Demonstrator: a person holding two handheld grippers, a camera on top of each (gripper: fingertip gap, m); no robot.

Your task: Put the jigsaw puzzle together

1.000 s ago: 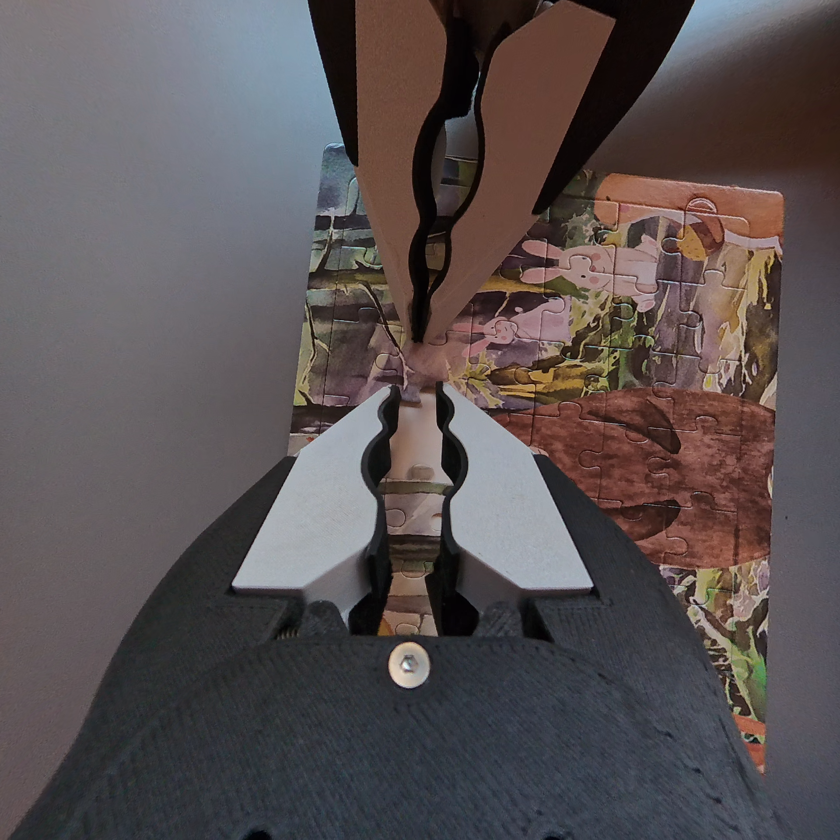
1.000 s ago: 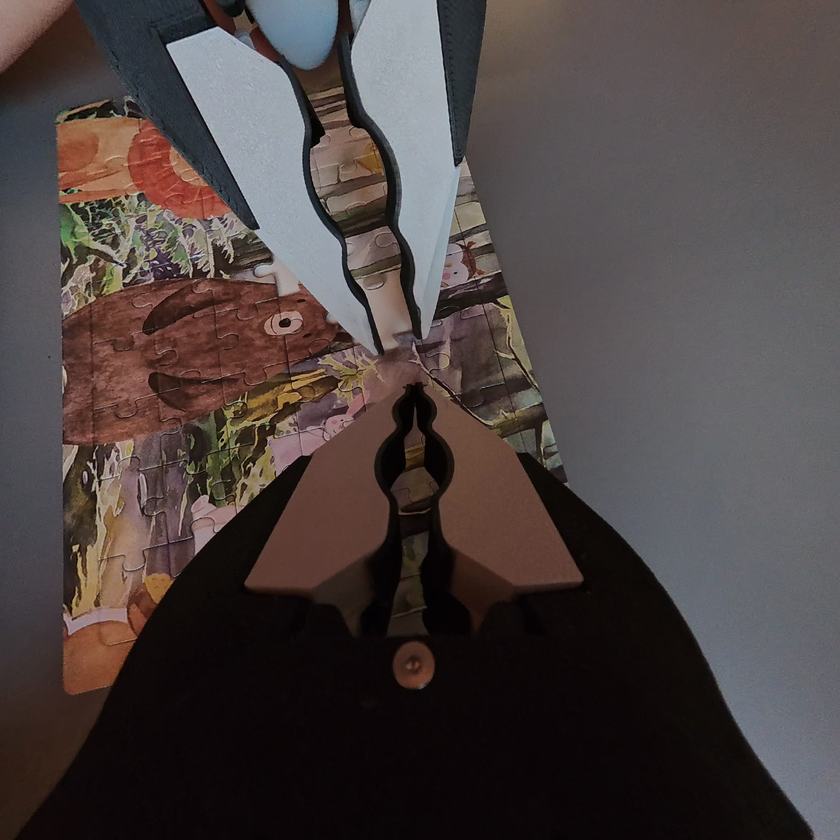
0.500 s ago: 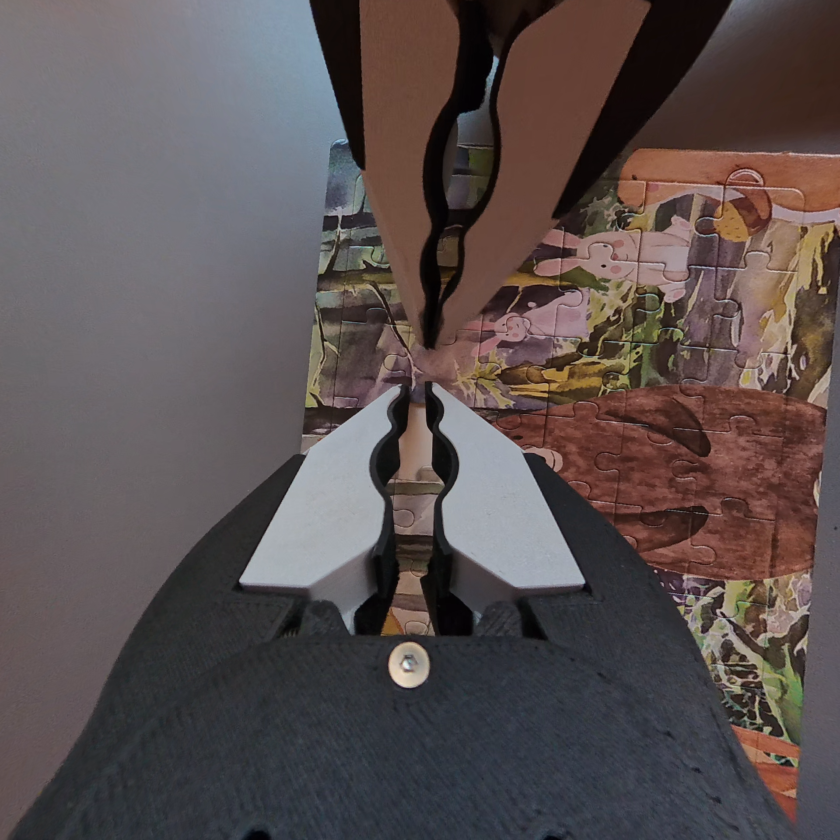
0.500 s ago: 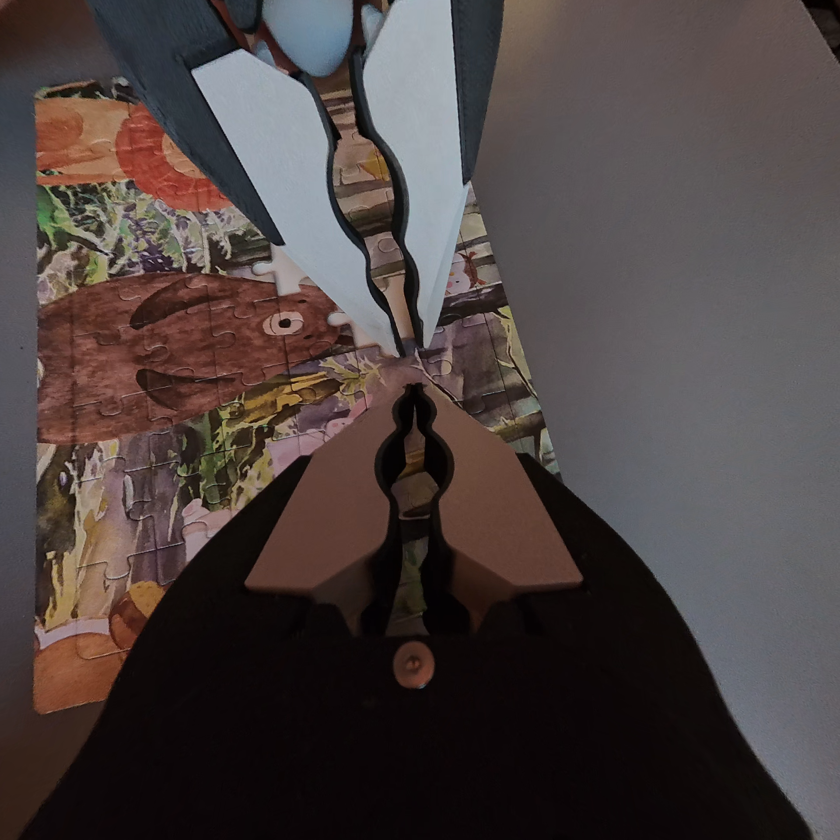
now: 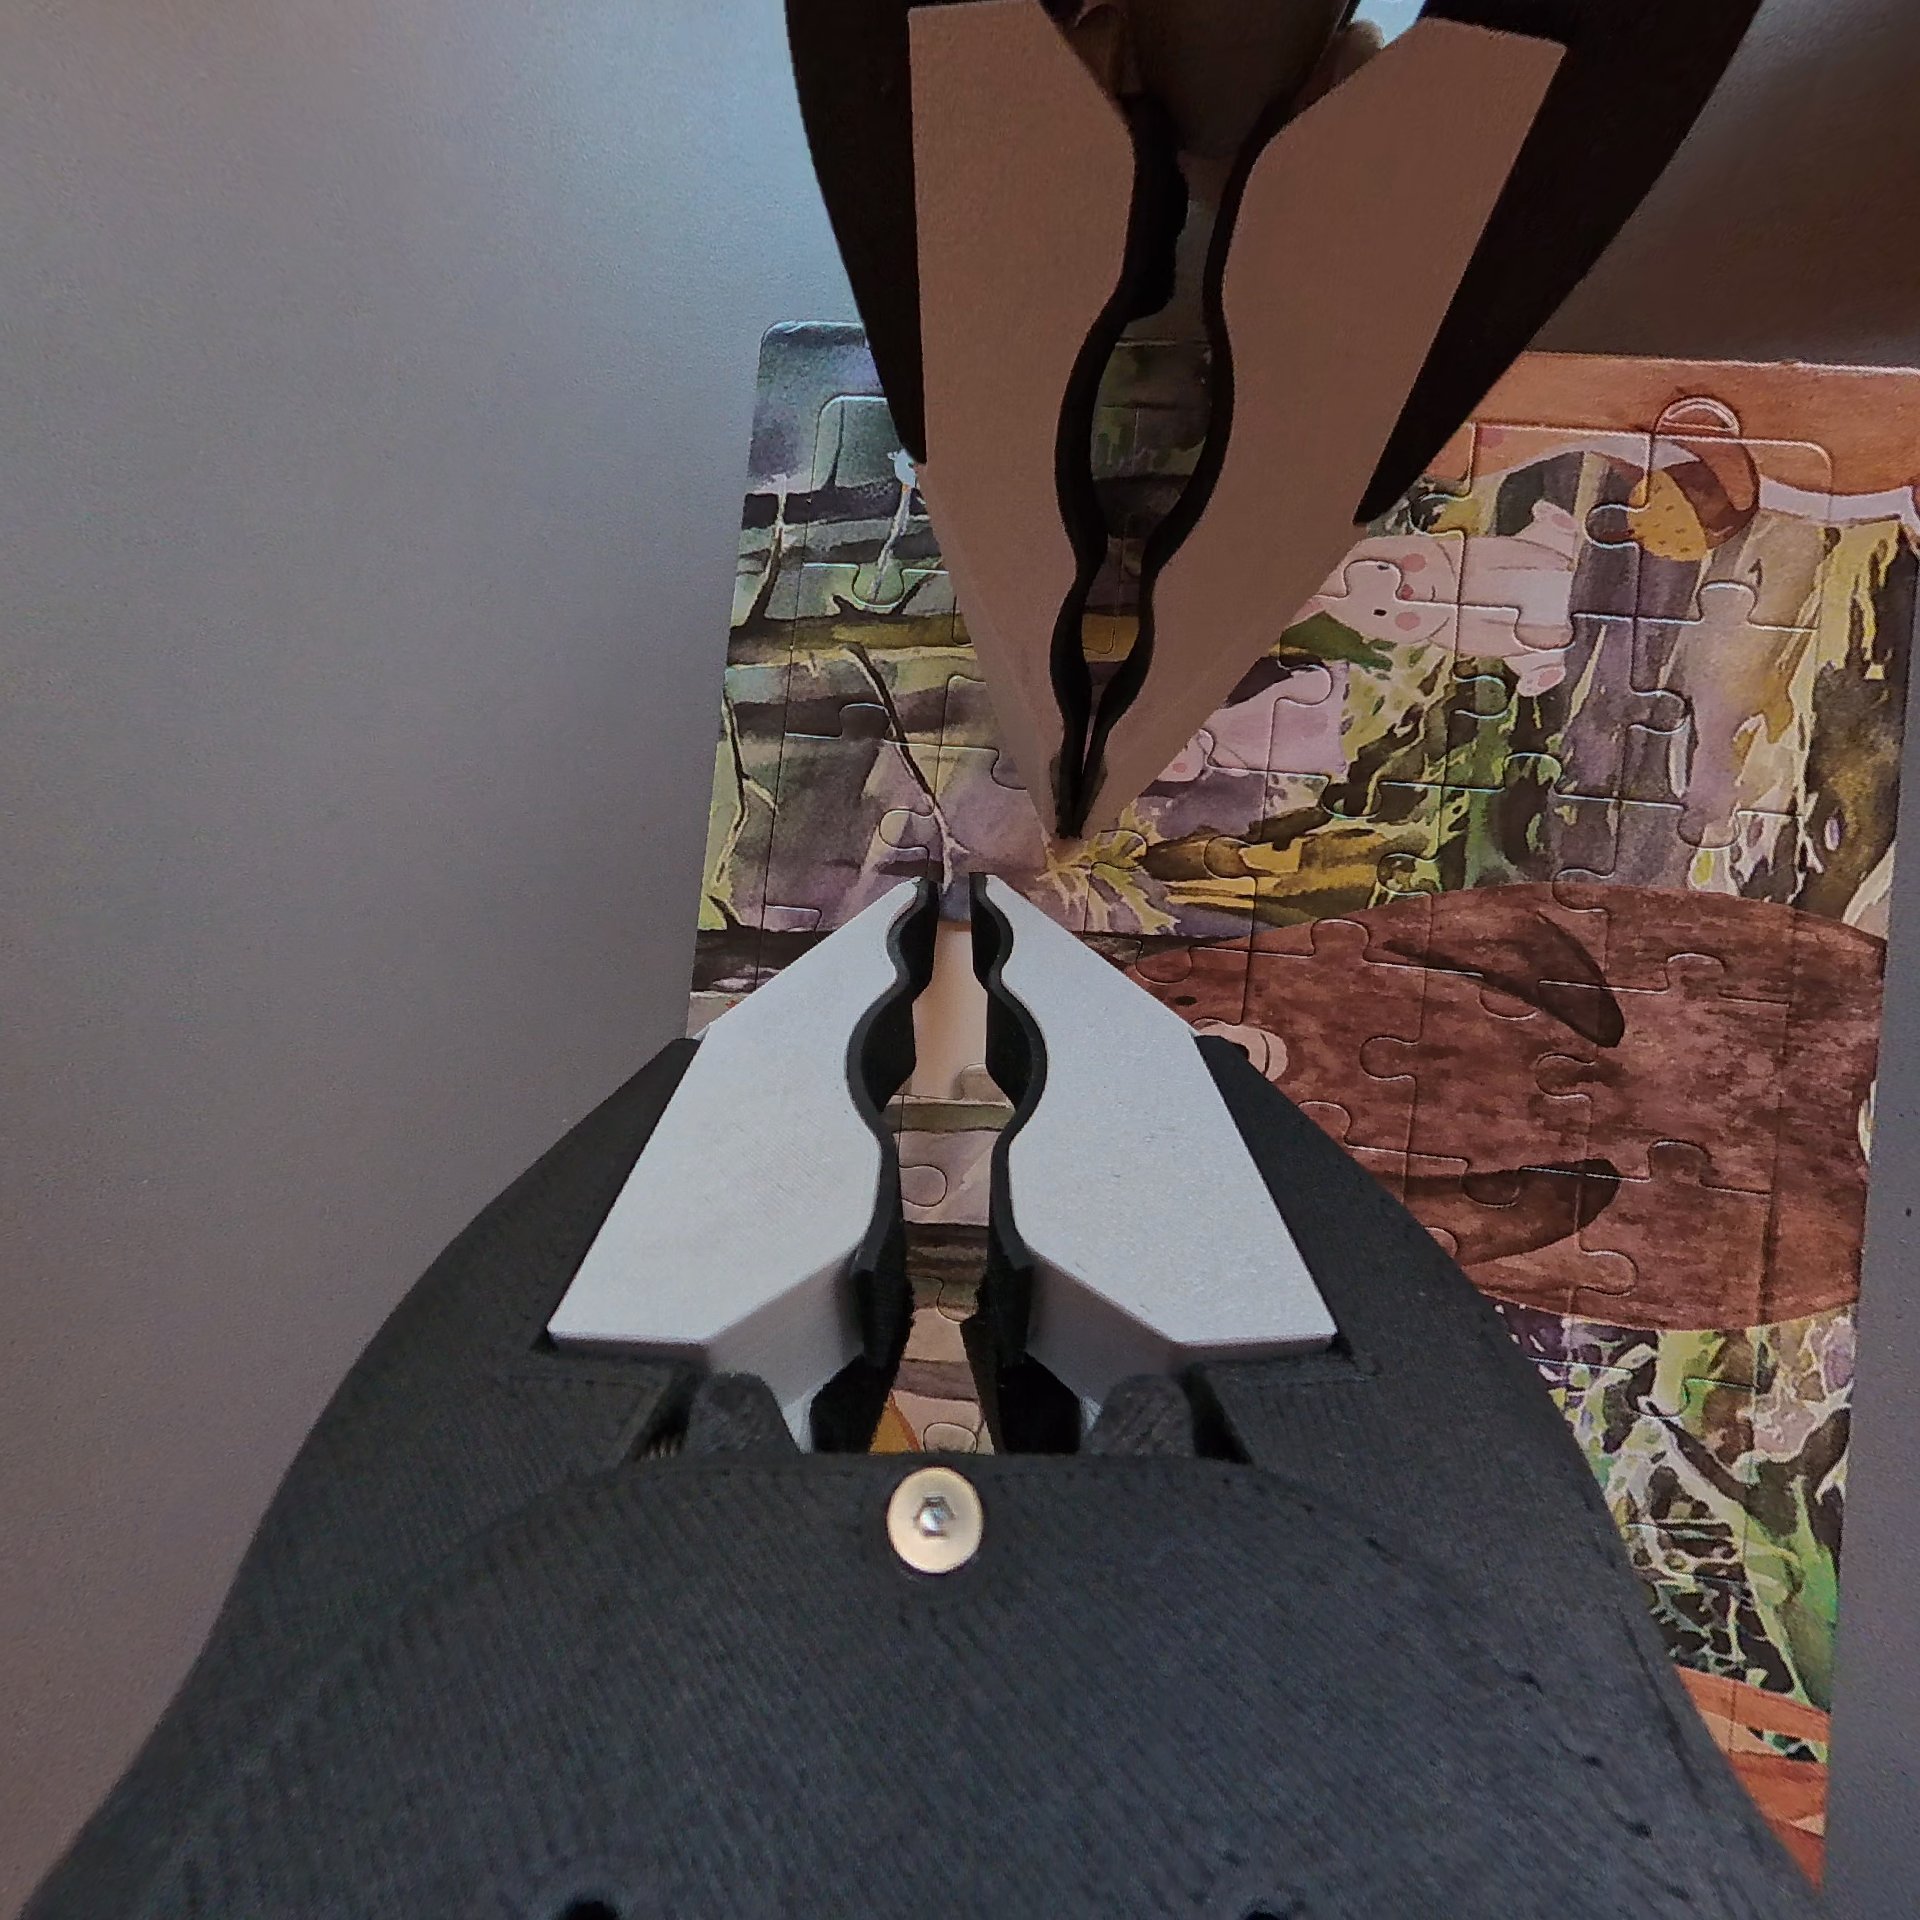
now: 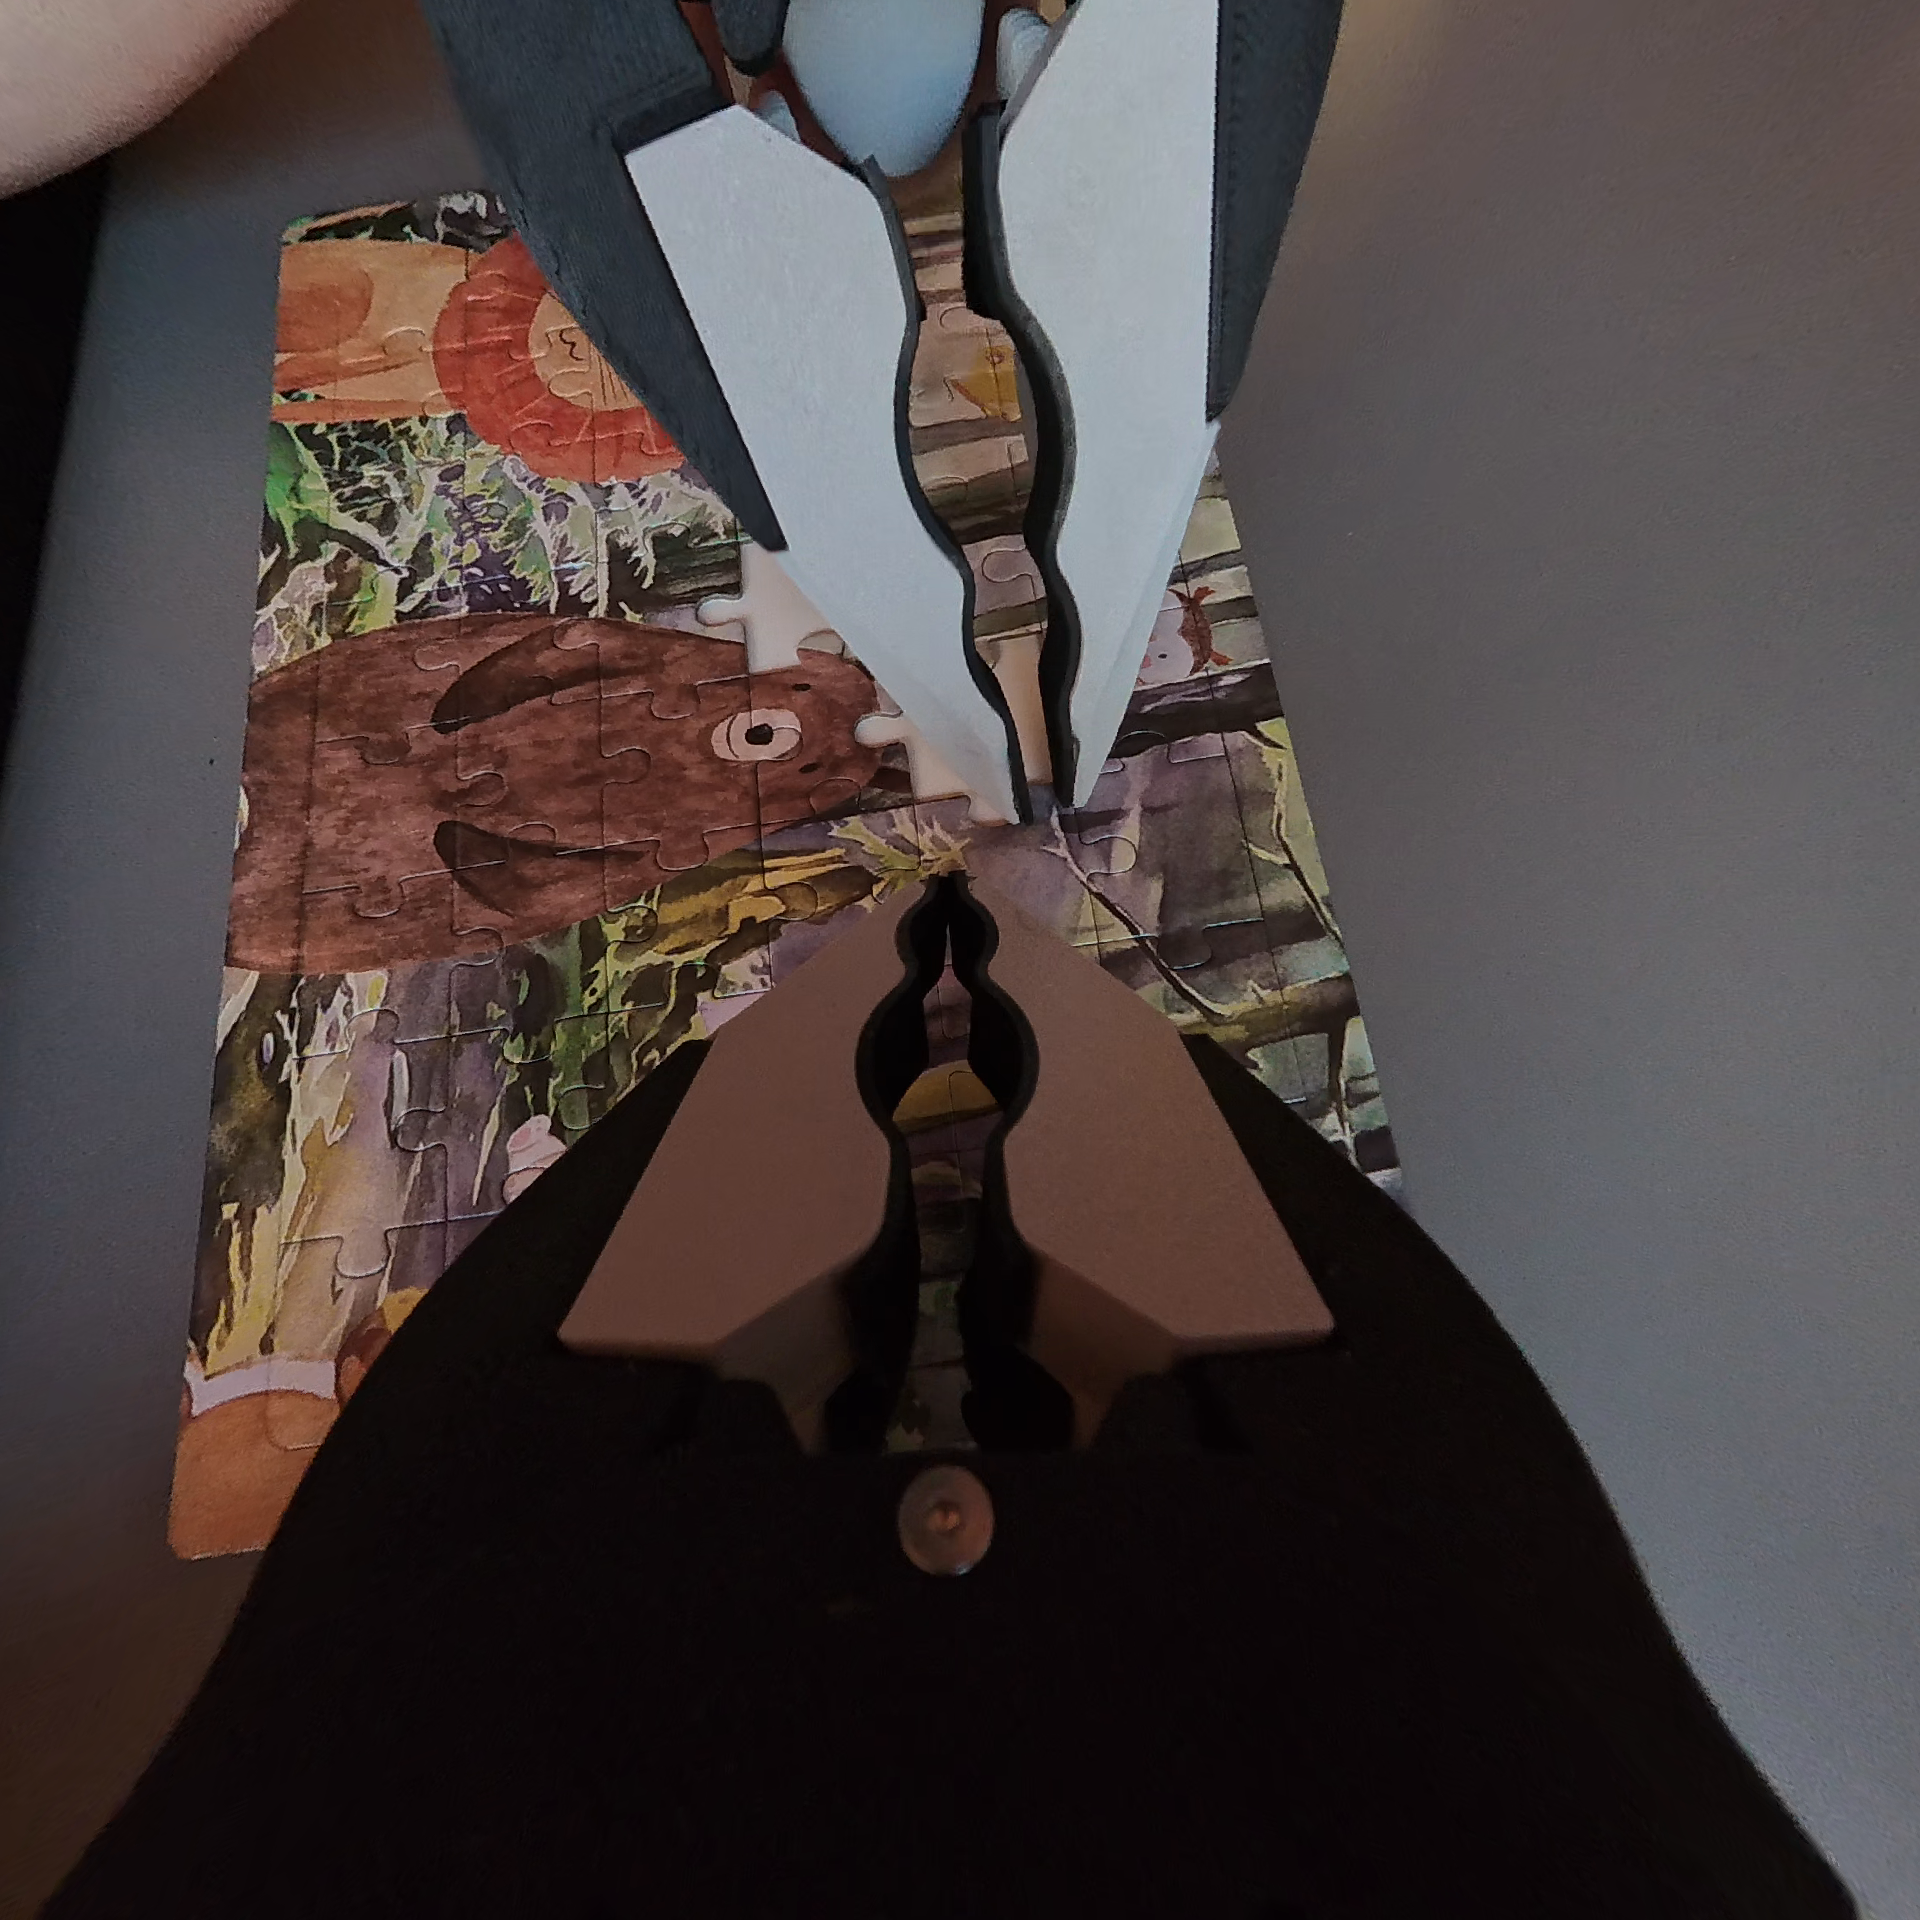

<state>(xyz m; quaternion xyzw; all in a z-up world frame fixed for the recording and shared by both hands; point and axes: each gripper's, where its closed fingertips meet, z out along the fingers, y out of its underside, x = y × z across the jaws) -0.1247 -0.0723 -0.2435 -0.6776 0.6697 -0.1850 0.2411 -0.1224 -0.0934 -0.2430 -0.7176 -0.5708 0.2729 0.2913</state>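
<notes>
Left wrist view showed me the tips had parted over the jigsaw puzzle [image 5: 1558, 1039] flat on the table [image 5: 312, 623] — left gripper [image 5: 945, 883] barely open, right gripper [image 5: 1075, 821] clenched, both empty — so I judged that placing done

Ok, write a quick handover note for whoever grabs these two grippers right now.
Left gripper: fingertips a slit apart, nothing visibly held, over the middle of the puzzle.
Right gripper: shut, empty, facing the left one, tips close together.
Puzzle: flat on the grey table, nearly complete.
Left to do: fill the white gap beside the brown animal's head. No loose piece is in view.
</notes>
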